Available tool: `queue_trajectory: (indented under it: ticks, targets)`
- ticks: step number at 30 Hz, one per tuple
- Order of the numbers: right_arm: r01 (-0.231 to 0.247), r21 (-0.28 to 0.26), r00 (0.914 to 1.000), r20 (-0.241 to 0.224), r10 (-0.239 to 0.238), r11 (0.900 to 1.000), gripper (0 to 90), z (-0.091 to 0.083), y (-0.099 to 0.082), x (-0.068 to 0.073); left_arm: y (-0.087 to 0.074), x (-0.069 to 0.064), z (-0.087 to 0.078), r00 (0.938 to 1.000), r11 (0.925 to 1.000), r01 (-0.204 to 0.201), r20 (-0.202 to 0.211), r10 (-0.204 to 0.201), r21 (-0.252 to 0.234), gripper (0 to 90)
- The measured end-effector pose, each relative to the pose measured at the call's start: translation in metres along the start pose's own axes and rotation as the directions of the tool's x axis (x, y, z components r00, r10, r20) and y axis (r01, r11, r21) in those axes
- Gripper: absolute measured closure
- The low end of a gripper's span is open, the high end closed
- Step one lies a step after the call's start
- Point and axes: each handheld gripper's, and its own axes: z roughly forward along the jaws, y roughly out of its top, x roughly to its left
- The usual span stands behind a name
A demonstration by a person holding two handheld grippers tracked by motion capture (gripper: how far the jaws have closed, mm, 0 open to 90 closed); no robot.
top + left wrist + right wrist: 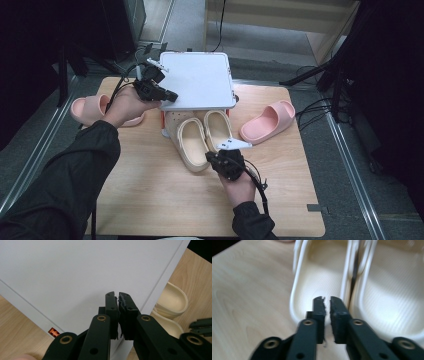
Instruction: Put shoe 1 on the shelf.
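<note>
I have the pair of cream clogs [202, 137] lying side by side mid-tabletop, toes tucked under the white lid [200, 80] of the box toward the far edge. My left gripper [170, 96] is clenched on that lid's near-left edge, holding it raised. My right gripper [327, 302] pinches the left clog's heel rim. As I judge it, next comes drawing the clogs toward the near edge, lid kept lifted.

Ahead of the right tongs [223, 156] the cream clogs [202, 137] block the way, their toes under the white lid [197, 80] that the left tongs [171, 96] grip. Bare tabletop [150, 190] lies open to the left of the right tongs; a pink slide [267, 121] lies to their right.
</note>
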Motion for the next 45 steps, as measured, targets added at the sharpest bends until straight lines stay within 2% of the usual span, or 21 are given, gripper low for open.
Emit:
queue_trajectory:
  ticks: [1, 5, 8, 11, 18, 24, 26, 28, 30, 31, 32, 36, 37, 39, 45]
  targets:
    - [0.008, -0.006, 0.9999, -0.006, -0.008, 0.9999, 87.3, -0.002, -0.006, 0.003, 0.0, 0.0, 0.0, 1.0, 1.0, 0.001, 0.001, -0.001, -0.001, 85.5]
    - [0.028, 0.025, 0.9994, -0.023, -0.028, 0.9993, 88.0, 0.0, -0.022, 0.009, 0.0, 0.0, 0.0, 1.0, 1.0, 0.0, -0.001, 0.0, 0.001, 86.1]
    - [0.049, 0.048, 0.9981, -0.04, -0.047, 0.9977, 88.6, 0.005, -0.028, 0.012, 0.0, -0.001, 0.0, 1.0, 1.0, -0.001, -0.005, 0.001, -0.001, 86.1]
    - [0.064, 0.069, 0.9973, -0.041, -0.061, 0.9956, 90.0, 0.012, -0.029, 0.014, 0.0, 0.0, 0.001, 1.0, 1.0, -0.003, 0.0, 0.003, -0.004, 86.2]
    - [0.071, 0.048, 0.9968, -0.041, -0.069, 0.9963, 90.0, 0.024, -0.024, 0.019, 0.0, -0.001, 0.001, 1.0, 1.0, -0.009, -0.005, 0.009, 0.004, 86.9]
    - [0.065, 0.01, 0.9975, -0.027, -0.065, 0.9978, 90.0, 0.033, -0.01, 0.029, 0.001, -0.001, 0.001, 0.9999, 0.9999, -0.011, -0.006, 0.011, 0.01, 86.9]
    - [0.06, -0.017, 0.998, -0.02, -0.061, 0.998, 90.0, 0.036, -0.002, 0.03, 0.001, -0.001, 0.001, 0.9999, 0.9999, -0.009, -0.007, 0.009, 0.01, 87.0]
    - [0.064, -0.008, 0.998, 0.005, -0.064, 0.9979, 90.0, 0.041, 0.006, 0.03, 0.001, -0.001, 0.001, 1.0, 0.9999, -0.007, -0.006, 0.007, 0.01, 87.2]
    - [0.067, -0.006, 0.9977, 0.007, -0.067, 0.9977, 90.0, 0.049, 0.013, 0.029, 0.001, -0.001, 0.001, 1.0, 0.9999, -0.003, -0.002, 0.003, 0.012, 87.4]
    - [0.053, -0.008, 0.9985, 0.011, -0.053, 0.9986, 90.0, 0.054, 0.018, 0.026, 0.001, -0.001, 0.001, 1.0, 0.9999, -0.002, -0.002, 0.003, 0.012, 87.6]
    - [0.04, -0.022, 0.9991, -0.013, -0.04, 0.999, 90.0, 0.056, 0.02, 0.024, 0.001, 0.0, 0.0, 1.0, 0.9999, -0.001, 0.001, 0.001, 0.013, 87.7]
    - [0.013, -0.031, 0.9999, -0.005, -0.014, 0.9994, 90.0, 0.066, 0.031, 0.017, 0.001, 0.002, 0.001, 0.9999, 0.9999, 0.008, 0.012, -0.008, 0.011, 88.0]
    - [0.02, -0.029, 0.9996, 0.021, -0.02, 0.9994, 90.0, 0.07, 0.033, 0.016, 0.001, 0.002, 0.001, 0.9999, 0.9999, 0.009, 0.011, -0.009, 0.01, 88.1]
    - [0.013, -0.046, 0.9992, 0.037, -0.012, 0.9989, 90.0, 0.075, 0.037, 0.013, 0.001, 0.001, 0.0, 0.9999, 0.9999, 0.007, 0.009, -0.007, 0.012, 88.2]
    - [-0.001, -0.059, 0.9986, 0.053, 0.004, 0.9982, 90.0, 0.09, 0.048, 0.007, 0.002, 0.0, 0.001, 0.9998, 0.9997, 0.017, 0.004, -0.017, 0.015, 88.4]
